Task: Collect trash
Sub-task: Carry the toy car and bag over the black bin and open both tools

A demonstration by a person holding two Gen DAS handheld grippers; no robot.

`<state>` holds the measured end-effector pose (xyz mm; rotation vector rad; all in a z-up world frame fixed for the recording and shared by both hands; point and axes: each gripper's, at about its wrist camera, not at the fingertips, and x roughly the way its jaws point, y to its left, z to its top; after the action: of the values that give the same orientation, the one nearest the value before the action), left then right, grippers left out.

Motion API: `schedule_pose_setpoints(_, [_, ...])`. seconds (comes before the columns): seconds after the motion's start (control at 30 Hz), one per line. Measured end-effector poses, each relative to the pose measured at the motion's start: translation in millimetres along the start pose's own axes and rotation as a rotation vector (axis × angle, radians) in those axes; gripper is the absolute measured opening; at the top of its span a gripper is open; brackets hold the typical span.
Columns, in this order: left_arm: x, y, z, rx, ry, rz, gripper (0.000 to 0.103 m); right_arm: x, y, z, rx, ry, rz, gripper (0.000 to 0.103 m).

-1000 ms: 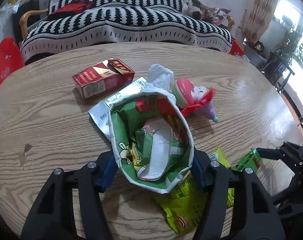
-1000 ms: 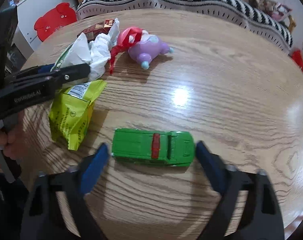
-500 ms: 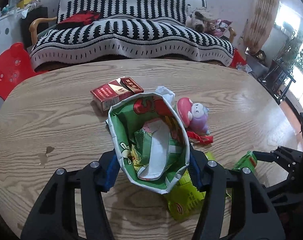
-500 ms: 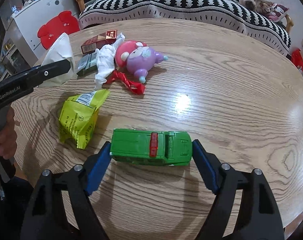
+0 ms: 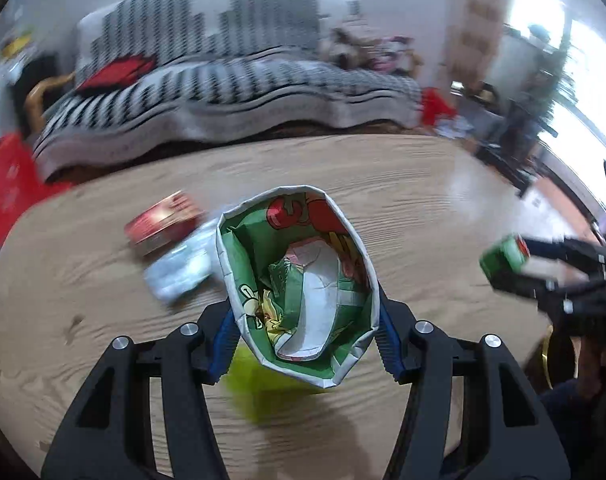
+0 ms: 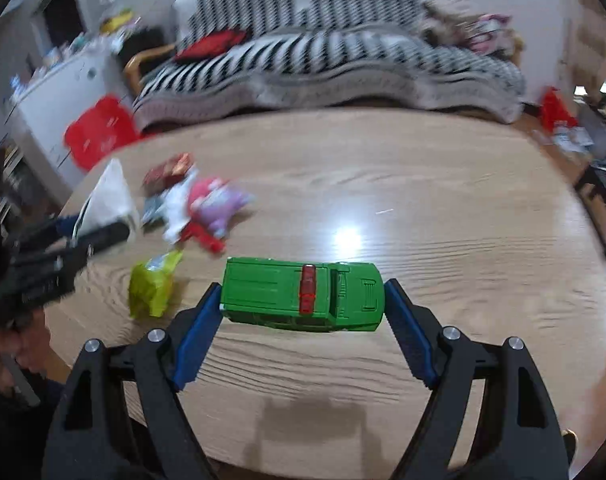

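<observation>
My left gripper [image 5: 303, 332] is shut on an open green snack bag [image 5: 299, 280] with crumpled wrappers inside, held above the wooden table [image 5: 423, 200]. My right gripper [image 6: 303, 304] is shut on a green toy car [image 6: 303, 296] and holds it lifted above the table; the car also shows in the left wrist view [image 5: 503, 256]. A yellow-green wrapper [image 6: 153, 284], a red strip [image 6: 203, 238], a white tissue [image 6: 177, 208], a silver packet [image 5: 179, 272] and a red cigarette box [image 5: 163, 228] lie on the table.
A pink and purple toy figure [image 6: 215, 204] lies by the tissue. A striped sofa [image 6: 323, 68] stands behind the table, a red stool [image 6: 99, 132] at the left. The table's right half is bare wood [image 6: 463, 220].
Both grippers have risen and pulled back from the table. The right gripper closed on the green car and lifted it off the wood. The bag stays in the left gripper.
</observation>
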<state>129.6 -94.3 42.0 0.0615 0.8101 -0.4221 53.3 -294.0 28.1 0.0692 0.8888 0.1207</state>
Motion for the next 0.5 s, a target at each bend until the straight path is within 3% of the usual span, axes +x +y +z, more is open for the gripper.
schedule_pose_setpoints(0.1, [-4, -66, 12, 0.045, 0.009, -0.129, 0.057, -56, -53, -9, 0.074, -0.071, -0.057, 0.078])
schedule_pose_setpoints(0.27, [-1, -212, 11, 0.203, 0.033, -0.320, 0.057, -153, -162, -63, 0.247, -0.140, -0.208, 0.078])
schedule_pose_setpoints(0.4, [12, -336, -19, 0.317, 0.118, -0.471, 0.057, -219, -248, -137, 0.415, -0.154, -0.354, 0.078])
schedule_pose_setpoints(0.5, [26, -407, -52, 0.393, 0.206, -0.531, 0.057, -245, -295, -189, 0.521, -0.131, -0.421, 0.078])
